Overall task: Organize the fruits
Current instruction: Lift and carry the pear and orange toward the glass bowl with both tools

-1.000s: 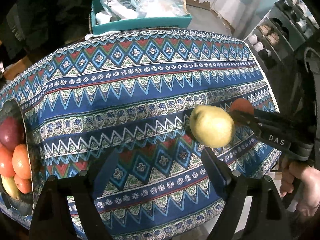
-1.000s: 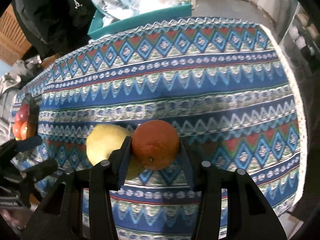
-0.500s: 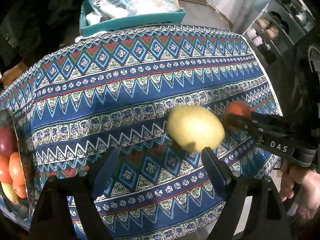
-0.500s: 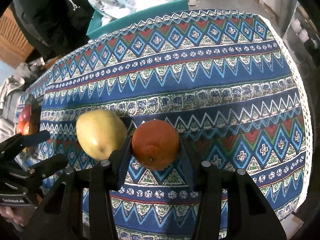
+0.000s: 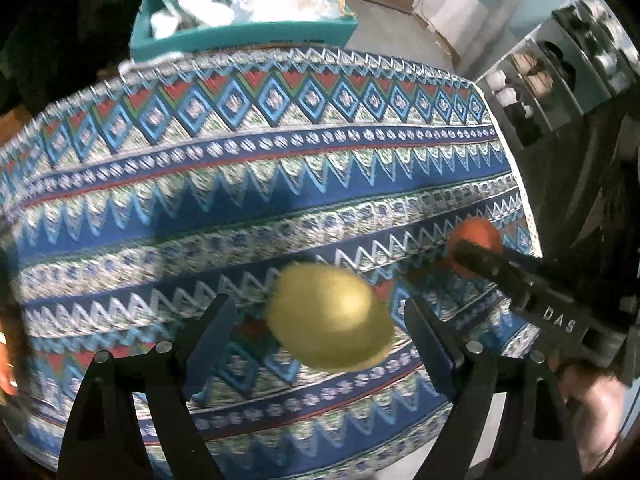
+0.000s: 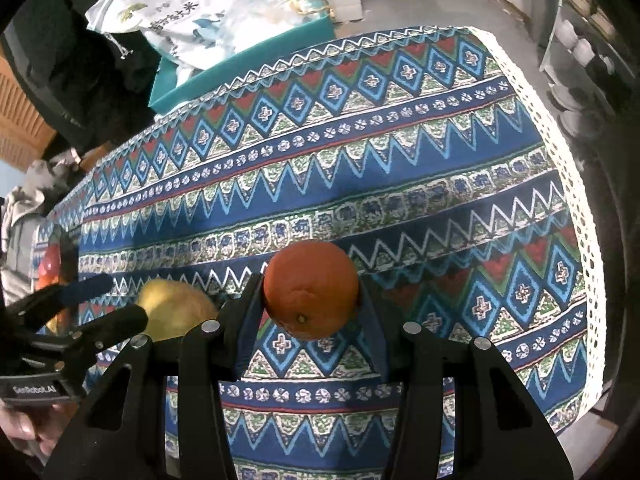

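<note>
A yellow pear lies on the patterned tablecloth, between the fingers of my left gripper, which is open around it with gaps on both sides. The pear also shows in the right wrist view, with the left gripper beside it. My right gripper is shut on an orange and holds it just above the cloth. In the left wrist view the right gripper and the orange are at the right.
A fruit plate with red and orange fruit sits at the table's far left end. A teal box with plastic bags stands behind the table. Shelves stand to the right. The table edge is near on the right.
The left gripper has moved right toward the pear, so the pear now sits between its open fingers. The right gripper has kept hold of the orange and lifted slightly.
</note>
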`<action>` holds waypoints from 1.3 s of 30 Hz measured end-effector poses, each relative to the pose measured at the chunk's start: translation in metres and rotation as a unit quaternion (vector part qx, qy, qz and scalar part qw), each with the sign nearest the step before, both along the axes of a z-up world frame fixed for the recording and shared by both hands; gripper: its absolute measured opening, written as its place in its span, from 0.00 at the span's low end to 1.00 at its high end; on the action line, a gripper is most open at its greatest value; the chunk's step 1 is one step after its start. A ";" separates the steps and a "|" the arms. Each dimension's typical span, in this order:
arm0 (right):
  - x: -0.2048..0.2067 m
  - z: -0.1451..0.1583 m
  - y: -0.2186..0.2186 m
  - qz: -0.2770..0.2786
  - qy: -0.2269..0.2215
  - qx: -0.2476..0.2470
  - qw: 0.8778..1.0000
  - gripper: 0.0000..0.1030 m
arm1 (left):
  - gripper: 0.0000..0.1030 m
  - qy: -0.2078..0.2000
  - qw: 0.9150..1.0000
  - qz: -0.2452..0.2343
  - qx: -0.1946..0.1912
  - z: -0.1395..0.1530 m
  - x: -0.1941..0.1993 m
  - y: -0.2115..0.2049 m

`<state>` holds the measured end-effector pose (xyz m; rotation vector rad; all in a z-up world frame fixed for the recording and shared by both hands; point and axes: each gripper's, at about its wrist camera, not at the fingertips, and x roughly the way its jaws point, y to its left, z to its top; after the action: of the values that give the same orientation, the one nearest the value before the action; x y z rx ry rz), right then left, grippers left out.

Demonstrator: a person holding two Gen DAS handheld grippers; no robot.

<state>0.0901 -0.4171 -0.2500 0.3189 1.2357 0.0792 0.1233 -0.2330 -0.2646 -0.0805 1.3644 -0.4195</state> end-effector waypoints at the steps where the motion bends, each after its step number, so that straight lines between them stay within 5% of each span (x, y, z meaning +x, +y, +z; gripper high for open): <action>1: 0.001 -0.001 0.000 0.000 0.001 0.000 1.000 0.46 | 0.85 0.005 1.000 0.001 0.002 -0.004 0.001 -0.003; 17: 0.001 -0.007 -0.006 -0.003 0.005 0.004 1.000 0.46 | 0.85 0.046 0.998 0.040 -0.007 -0.051 0.016 -0.026; 39: 0.004 0.007 0.004 0.021 -0.024 -0.043 0.999 0.45 | 0.83 -0.059 0.998 0.012 0.030 -0.023 0.000 -0.003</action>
<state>0.0937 -0.4131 -0.2435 0.2147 1.1956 0.0694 0.1235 -0.2360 -0.2878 -0.0221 1.2577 -0.3578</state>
